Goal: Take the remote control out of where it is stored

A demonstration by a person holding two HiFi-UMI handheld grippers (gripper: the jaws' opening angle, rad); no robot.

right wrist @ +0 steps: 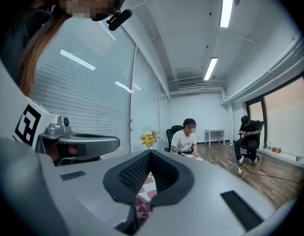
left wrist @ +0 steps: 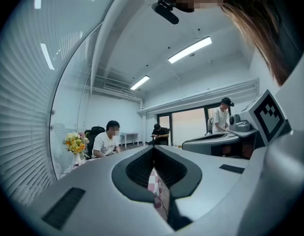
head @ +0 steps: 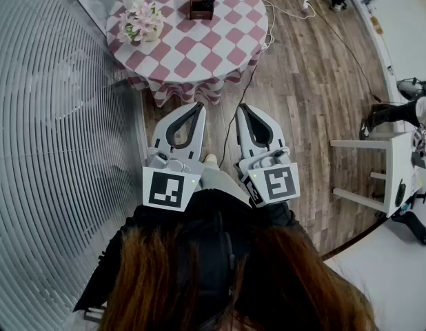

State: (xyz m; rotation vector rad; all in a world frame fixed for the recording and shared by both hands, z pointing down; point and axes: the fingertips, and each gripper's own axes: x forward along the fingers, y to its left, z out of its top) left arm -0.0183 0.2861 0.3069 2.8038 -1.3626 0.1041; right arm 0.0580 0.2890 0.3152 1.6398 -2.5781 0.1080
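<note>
Left claw (head: 197,105) and right claw (head: 244,107) are both pressed together, empty, level, side by side, aimed at 12 o'clock. The bench (head: 199,47) edge is just past the tips. The remote (head: 209,0) sits in a wooden holder (head: 198,9) at the far side. Blinds (head: 54,116) at 9, open floor (head: 302,81) at 3.

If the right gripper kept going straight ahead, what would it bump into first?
Probably the round checkered table, just ahead of the shut right gripper. Nothing shows between them. Height is hard to judge, so it might pass just over the tabletop instead.
</note>
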